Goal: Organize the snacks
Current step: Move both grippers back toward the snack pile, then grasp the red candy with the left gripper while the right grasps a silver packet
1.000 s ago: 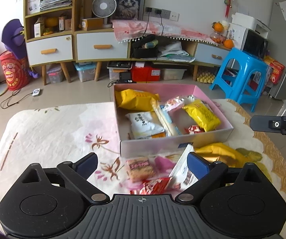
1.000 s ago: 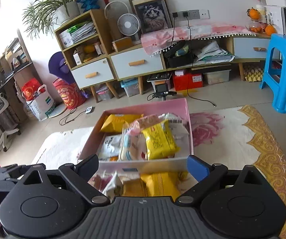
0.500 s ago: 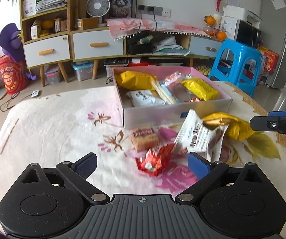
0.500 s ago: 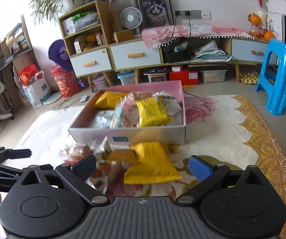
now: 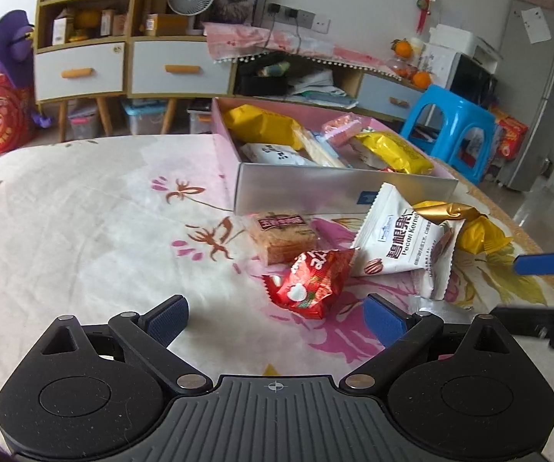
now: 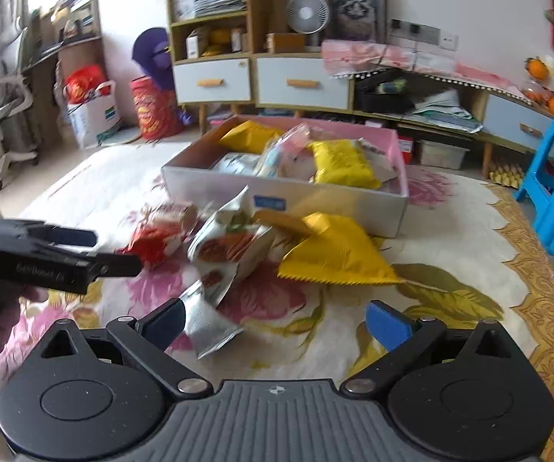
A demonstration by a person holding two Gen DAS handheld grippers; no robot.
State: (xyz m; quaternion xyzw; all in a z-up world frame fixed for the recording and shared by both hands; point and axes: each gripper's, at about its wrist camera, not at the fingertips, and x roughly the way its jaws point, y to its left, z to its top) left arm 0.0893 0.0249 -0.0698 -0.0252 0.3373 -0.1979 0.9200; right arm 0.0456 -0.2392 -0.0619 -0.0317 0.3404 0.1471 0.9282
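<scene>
A pink box (image 5: 338, 188) (image 6: 365, 204) holds several snack packets. In front of it on the flowered cloth lie a biscuit pack (image 5: 282, 233), a red candy bag (image 5: 311, 283) (image 6: 150, 242), a white pecan packet (image 5: 400, 244) (image 6: 230, 246) and a yellow bag (image 5: 477, 231) (image 6: 334, 254). My left gripper (image 5: 275, 317) is open and empty, just short of the red bag. My right gripper (image 6: 275, 321) is open and empty, with a silver packet (image 6: 205, 325) by its left finger.
The left gripper shows at the left of the right wrist view (image 6: 57, 254); the right gripper's fingers show at the right edge of the left wrist view (image 5: 543, 263). A blue stool (image 5: 454, 123) and cabinets (image 5: 177, 67) stand beyond the table.
Both grippers have pulled back from the box and risen, so the loose snacks in front of it now lie ahead of the fingers. The snacks themselves have not moved.
</scene>
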